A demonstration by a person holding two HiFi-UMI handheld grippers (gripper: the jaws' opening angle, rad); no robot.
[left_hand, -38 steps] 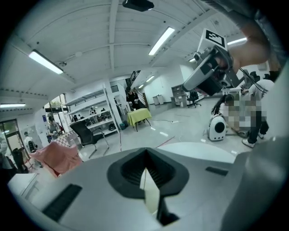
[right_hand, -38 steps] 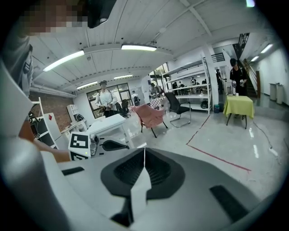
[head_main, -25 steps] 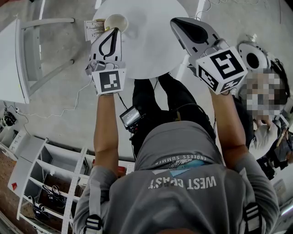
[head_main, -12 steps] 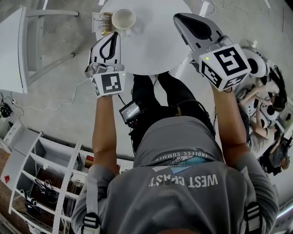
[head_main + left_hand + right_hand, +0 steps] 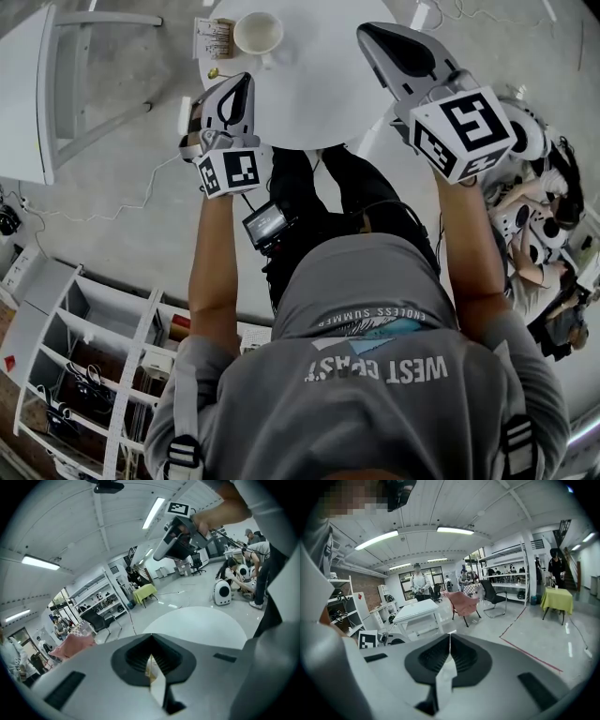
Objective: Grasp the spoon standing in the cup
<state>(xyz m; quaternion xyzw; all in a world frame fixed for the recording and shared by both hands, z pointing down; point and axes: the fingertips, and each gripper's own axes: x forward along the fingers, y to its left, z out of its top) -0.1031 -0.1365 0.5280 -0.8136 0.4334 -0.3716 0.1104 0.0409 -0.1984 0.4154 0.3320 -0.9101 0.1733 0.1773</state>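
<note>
A round white surface (image 5: 319,94) is seen ahead of the person. The right tongs (image 5: 370,33) are held above its right side, pressed together with nothing between them (image 5: 449,639). The left tongs (image 5: 246,80) are held over the near left edge, closed on a thin gold sliver (image 5: 151,644), taken to be the spoon (image 5: 150,667). A white cup (image 5: 258,33) is set at the far left. The spoon's gold end (image 5: 214,72) is seen outside the cup, just left of the left tongs' tip.
</note>
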